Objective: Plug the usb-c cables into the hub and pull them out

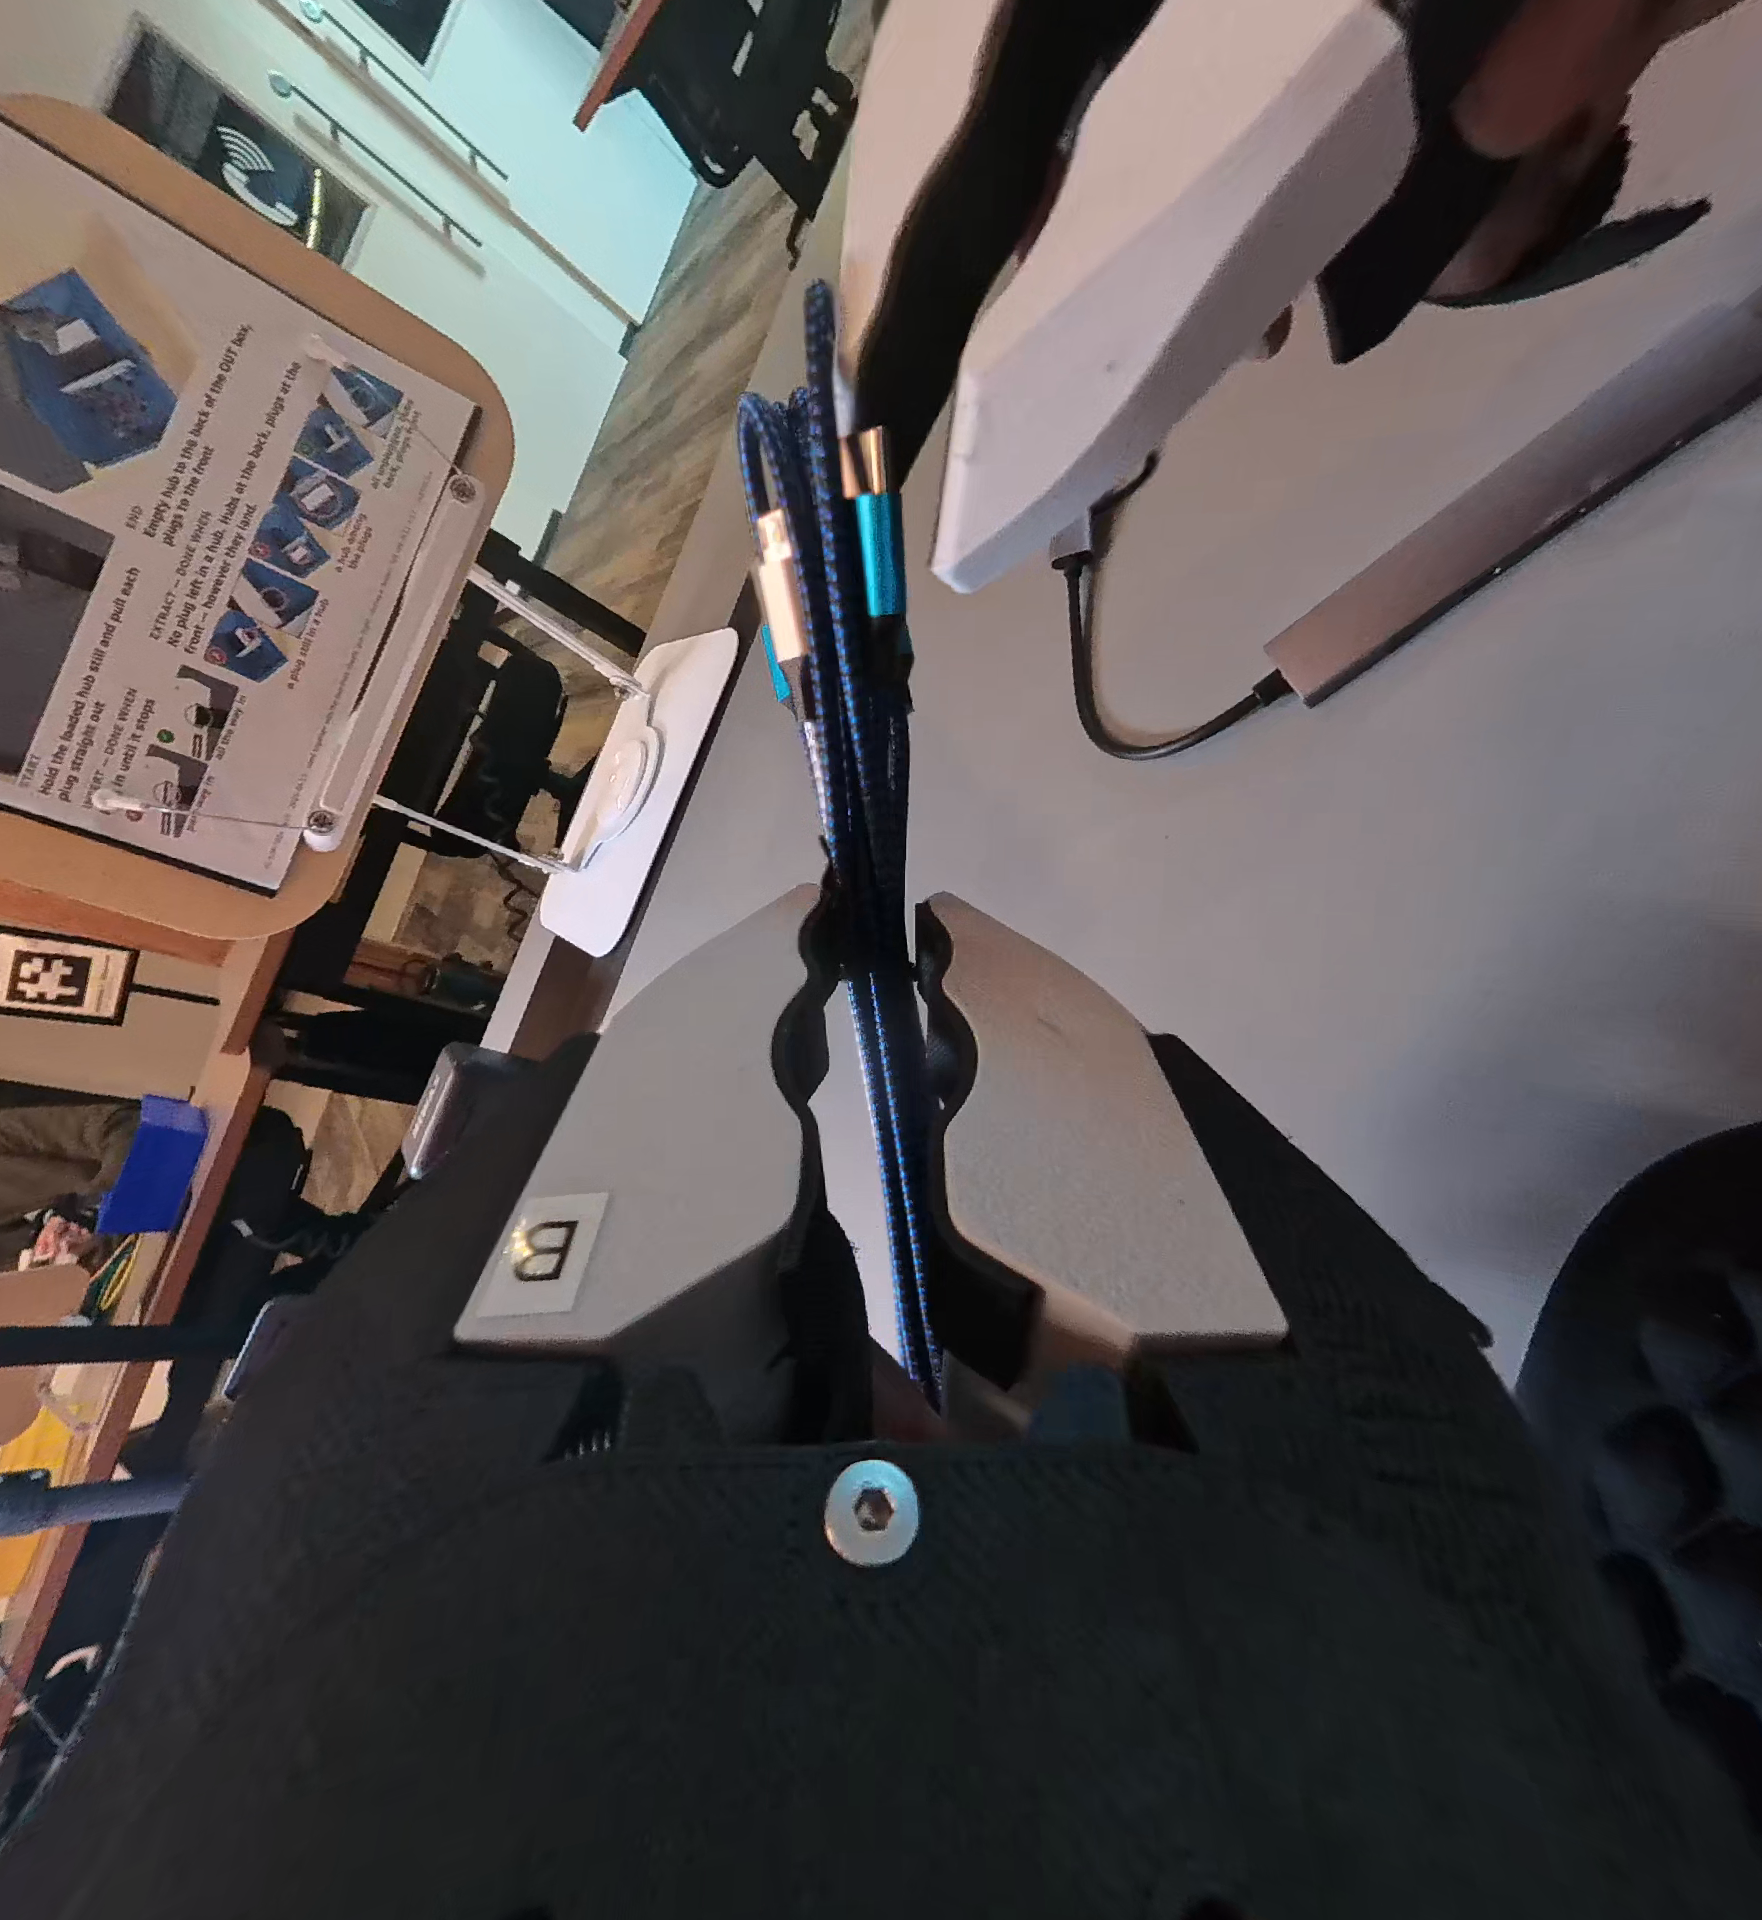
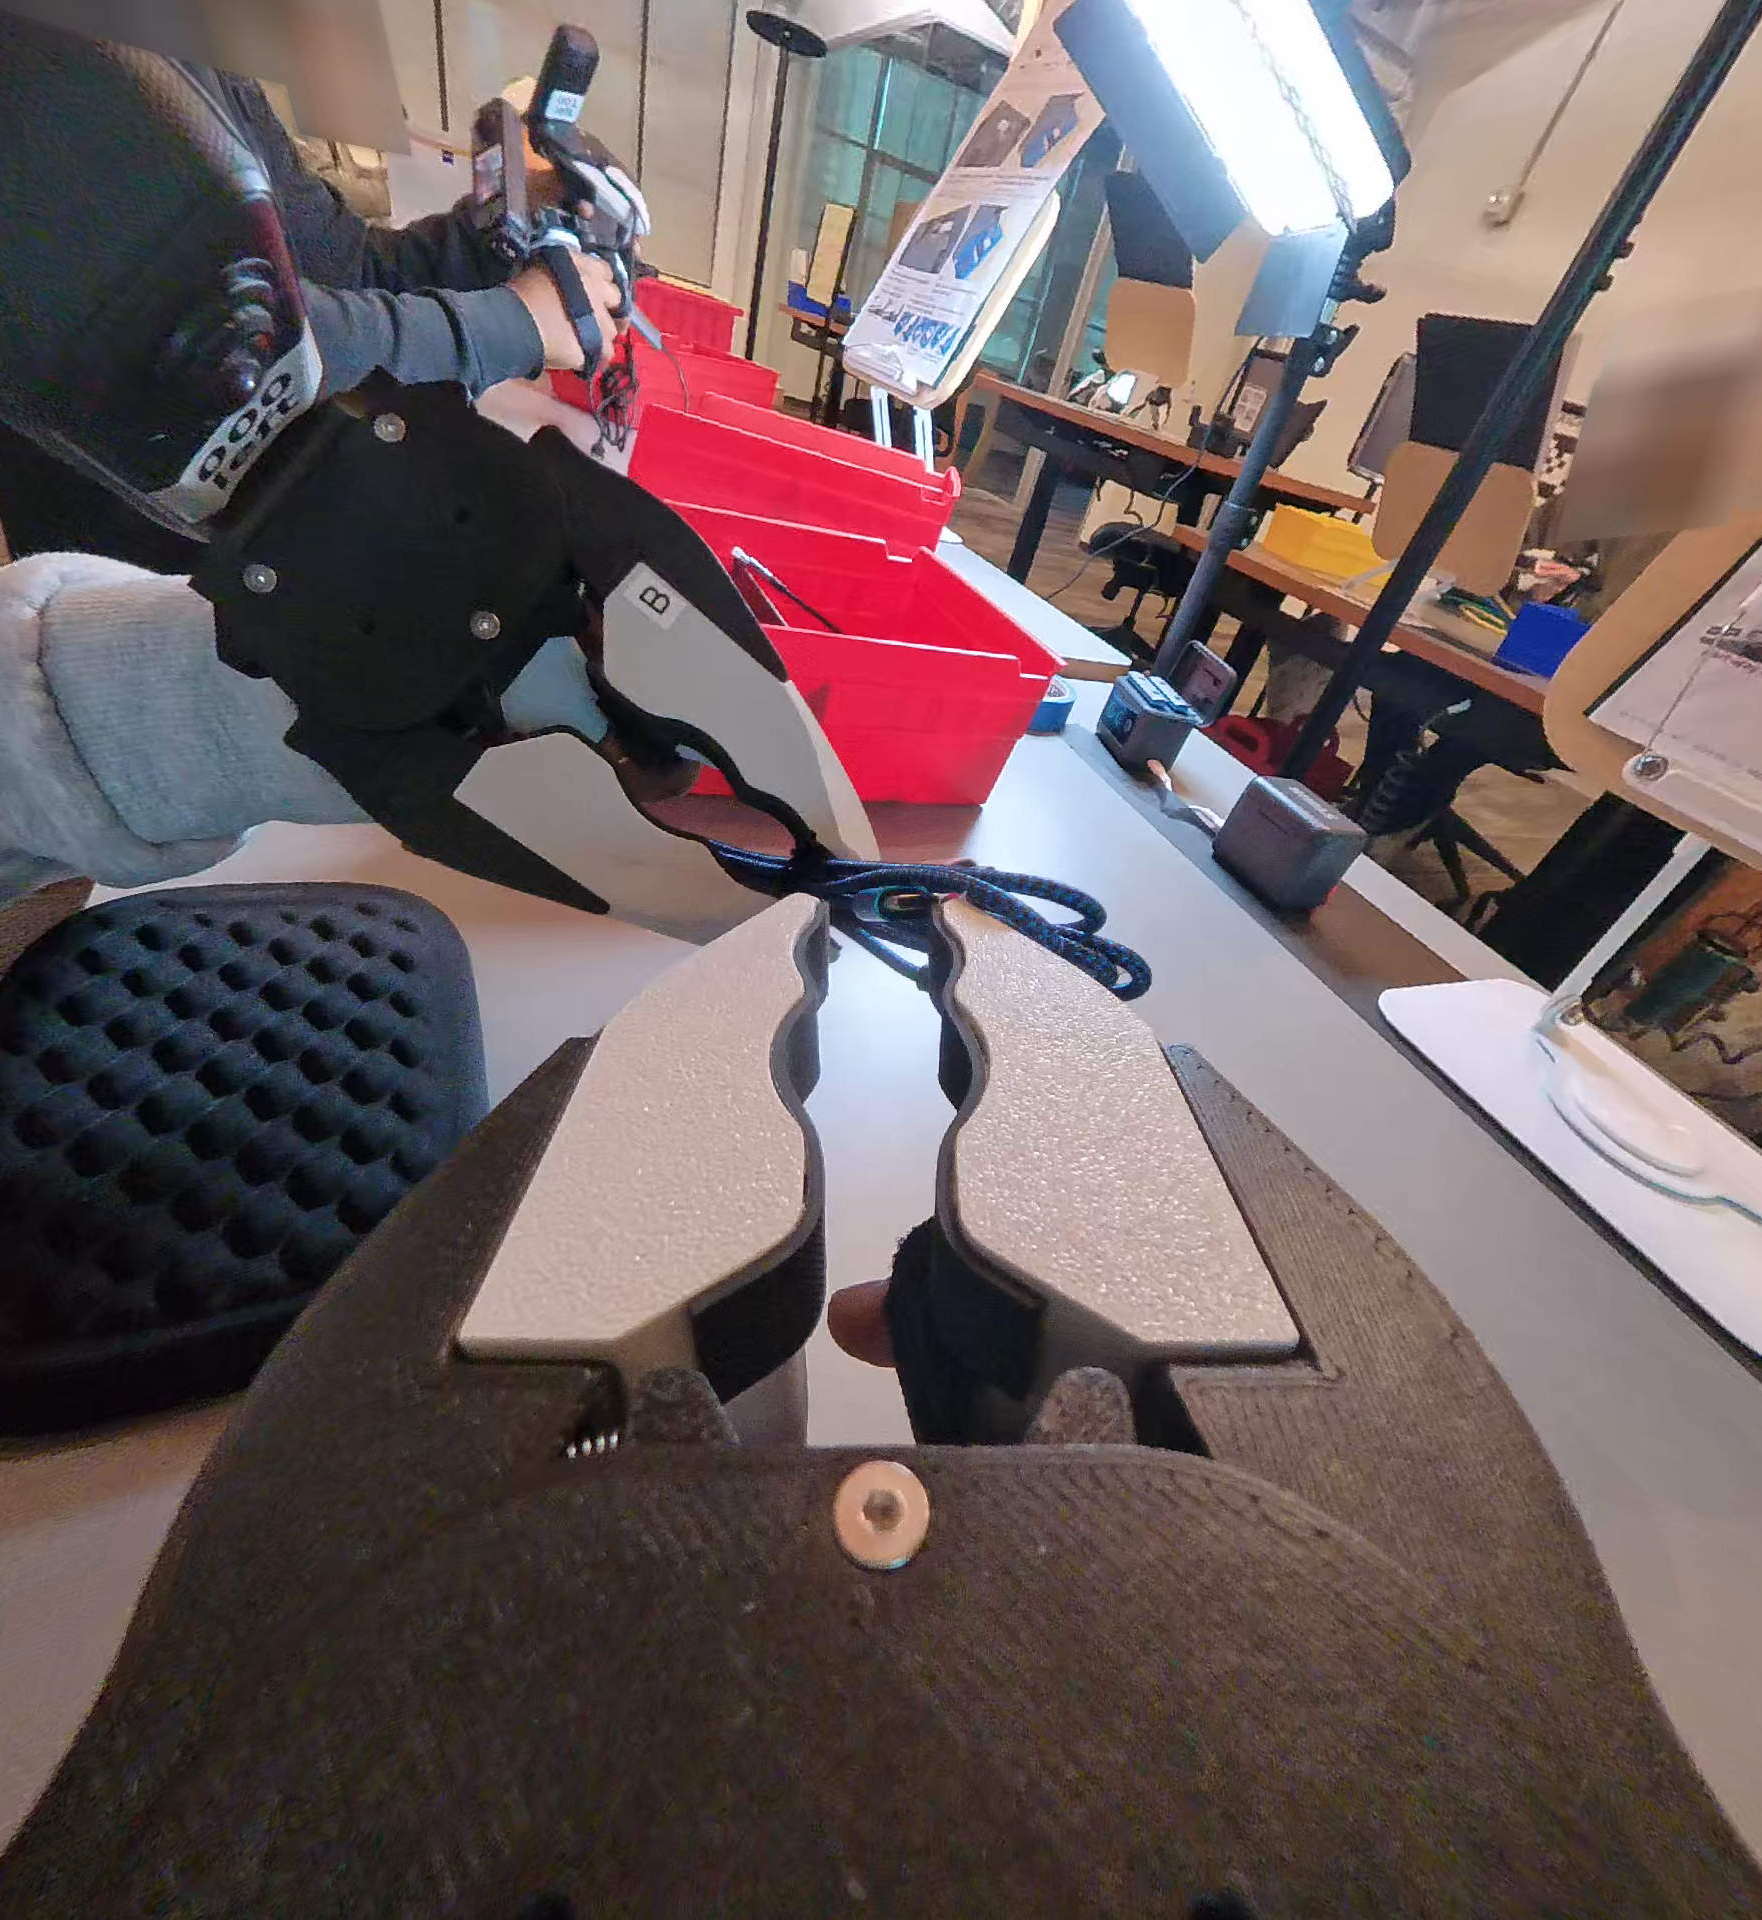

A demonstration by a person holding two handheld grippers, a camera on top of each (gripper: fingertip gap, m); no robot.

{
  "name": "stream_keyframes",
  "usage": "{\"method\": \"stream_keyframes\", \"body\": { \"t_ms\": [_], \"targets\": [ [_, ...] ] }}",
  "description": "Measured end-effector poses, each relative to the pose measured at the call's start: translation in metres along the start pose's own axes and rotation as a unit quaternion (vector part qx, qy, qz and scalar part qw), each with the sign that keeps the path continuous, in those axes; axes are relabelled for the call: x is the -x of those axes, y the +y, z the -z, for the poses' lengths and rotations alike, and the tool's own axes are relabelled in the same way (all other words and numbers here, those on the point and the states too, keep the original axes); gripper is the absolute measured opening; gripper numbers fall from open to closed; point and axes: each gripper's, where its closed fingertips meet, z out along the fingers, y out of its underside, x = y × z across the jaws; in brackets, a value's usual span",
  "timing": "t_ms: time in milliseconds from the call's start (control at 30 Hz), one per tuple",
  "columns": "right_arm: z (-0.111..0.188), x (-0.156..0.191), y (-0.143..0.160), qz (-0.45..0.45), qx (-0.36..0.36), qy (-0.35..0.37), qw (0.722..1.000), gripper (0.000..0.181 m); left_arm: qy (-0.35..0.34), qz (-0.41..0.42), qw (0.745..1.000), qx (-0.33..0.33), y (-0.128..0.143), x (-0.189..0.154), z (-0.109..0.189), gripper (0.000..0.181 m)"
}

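My left gripper is shut on a bundle of blue-black braided usb-c cables and holds it just above the white table. The cables run forward to a teal plug and a silver plug. My right gripper has its fingertips closed around the teal plug, whose open end faces its camera. The left gripper meets the bundle from the left there. The grey hub, with a short black lead, lies on the table, partly under the right gripper.
A black dimpled pad lies at the left. Red bins stand in a row behind. A sheet stand with a white base is at the right, near small grey boxes. Another person's hand holds a gripper far back. Tip to tip, the grippers are about 6 cm apart. The grey hub is about 20 cm from both grippers' fingertips.
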Motion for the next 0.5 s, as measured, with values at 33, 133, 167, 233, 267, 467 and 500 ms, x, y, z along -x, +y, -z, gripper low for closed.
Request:
{"method": "stream_keyframes", "body": {
  "t_ms": [33,133,167,233,267,467,500],
  "targets": [
    [0.0,0.0,0.001,-0.003,0.002,-0.004,1.0,0.018,0.003,0.001,1.0,-0.002,0.0,-0.001,0.0,0.014],
    [-0.001,0.002,0.004,-0.01,0.015,-0.019,1.0,0.017,0.009,-0.017,1.0,0.0,0.002,-0.003,0.001,0.014],
    [-0.002,0.002,0.006,-0.015,0.021,-0.024,0.999,0.015,0.008,-0.03,1.0,0.002,0.003,-0.004,0.001,0.014],
    [-0.003,0.003,0.007,-0.02,0.028,-0.033,0.999,0.011,0.013,-0.038,0.999,0.009,0.004,-0.005,0.001,0.014],
    [-0.003,0.004,0.008,-0.017,0.033,-0.037,0.999,0.011,0.014,-0.045,0.999,0.015,0.005,-0.006,0.001,0.014],
    [-0.008,0.011,0.019,-0.028,0.07,-0.059,0.995,0.014,0.008,-0.072,0.996,0.047,0.012,-0.007,-0.002,0.014],
    [-0.009,0.012,0.021,-0.029,0.075,-0.062,0.995,0.014,0.013,-0.071,0.996,0.043,0.011,-0.009,-0.003,0.014]
  ]
}}
